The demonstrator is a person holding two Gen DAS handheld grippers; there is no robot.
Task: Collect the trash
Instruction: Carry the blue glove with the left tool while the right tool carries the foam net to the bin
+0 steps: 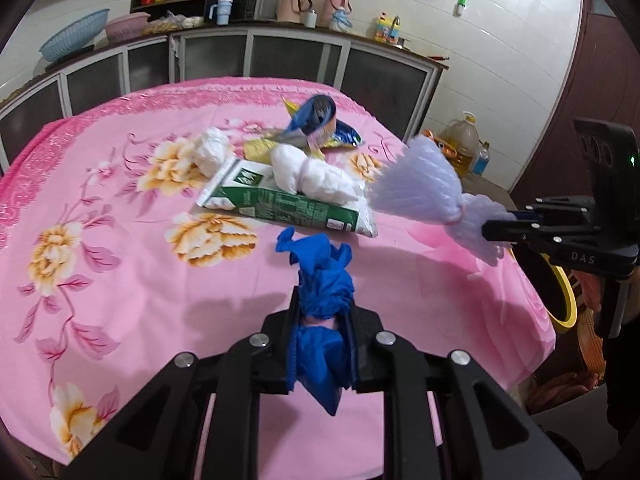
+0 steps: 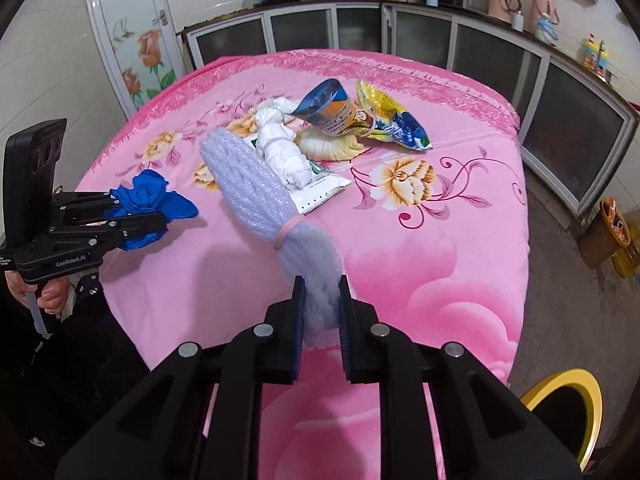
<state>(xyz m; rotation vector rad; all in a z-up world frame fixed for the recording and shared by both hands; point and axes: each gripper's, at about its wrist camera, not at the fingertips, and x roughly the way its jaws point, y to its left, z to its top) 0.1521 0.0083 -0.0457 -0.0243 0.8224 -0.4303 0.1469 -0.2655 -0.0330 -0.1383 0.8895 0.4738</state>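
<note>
While both grippers are hanging above the pink floral tablecloth, each is pinching one item of trash. Item one: the blue plastic bag, a crumpled wad, is sitting squeezed between the pads of the left gripper, its long axis running straight along the fingers, one ragged end pointing forward toward the pile and the other trailing back under the jaws, where its tail is partly hidden. Item two: the white foam net sleeve, cinched by a pink rubber band, is being clamped at its shorter end by the right gripper; its long axis is slanting up and to the left in the right wrist view, the fanned end pointing toward the remaining litter, clear of the cloth. Item three, the pile lying near the table's middle: a green and white carton lying flat, a knotted white bag resting across it, a second white wad just beside it, and a blue cup-shaped wrapper touching a yellow snack packet. The carton's print is too blurred to read. A yellow-rimmed bin is showing at the table's edge, cut off by the frame, possibly a bucket.
</note>
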